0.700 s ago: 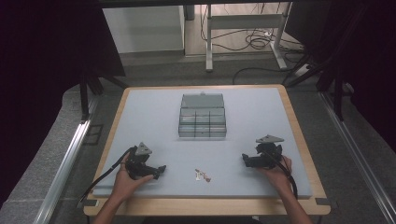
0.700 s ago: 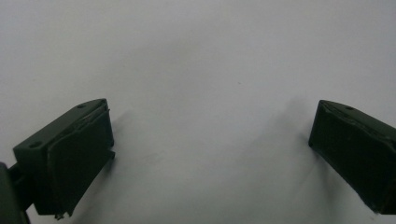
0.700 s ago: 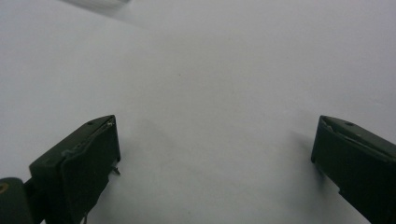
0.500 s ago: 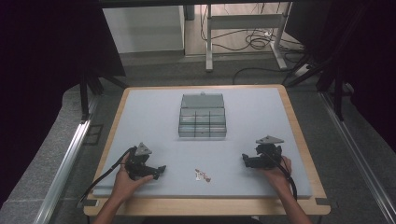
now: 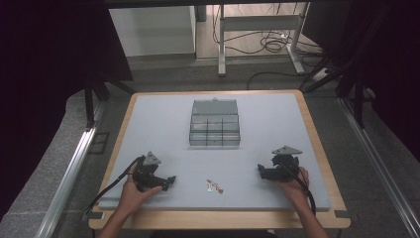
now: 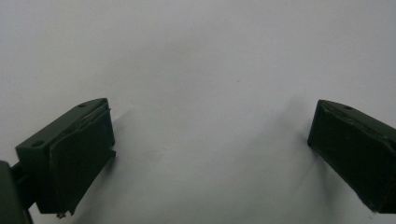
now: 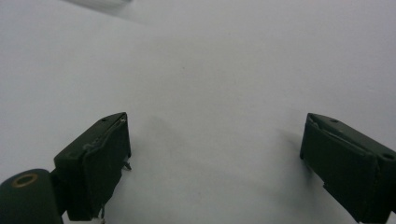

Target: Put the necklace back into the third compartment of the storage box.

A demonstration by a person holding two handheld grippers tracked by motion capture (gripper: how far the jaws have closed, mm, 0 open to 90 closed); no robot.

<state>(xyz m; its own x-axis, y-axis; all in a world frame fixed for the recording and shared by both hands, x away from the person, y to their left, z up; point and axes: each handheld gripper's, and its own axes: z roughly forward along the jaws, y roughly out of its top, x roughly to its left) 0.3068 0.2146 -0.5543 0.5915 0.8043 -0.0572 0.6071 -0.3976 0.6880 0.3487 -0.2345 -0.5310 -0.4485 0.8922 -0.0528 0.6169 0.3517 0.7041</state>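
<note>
Lying between both wide-open, empty claws, the small item (image 5: 215,186) sits nearer the left claw (image 5: 167,181) than the right claw (image 5: 261,171).

Black left gripper (image 5: 168,182) and right gripper (image 5: 261,171), pale grey mat (image 5: 158,119), red-and-white small pieces (image 5: 215,186).

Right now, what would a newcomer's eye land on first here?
Probably the clear compartment box, lid up, at the middle far side of the grey mat. Then the small reddish piece near the front edge, lying between the left gripper and right gripper, both open.
</note>
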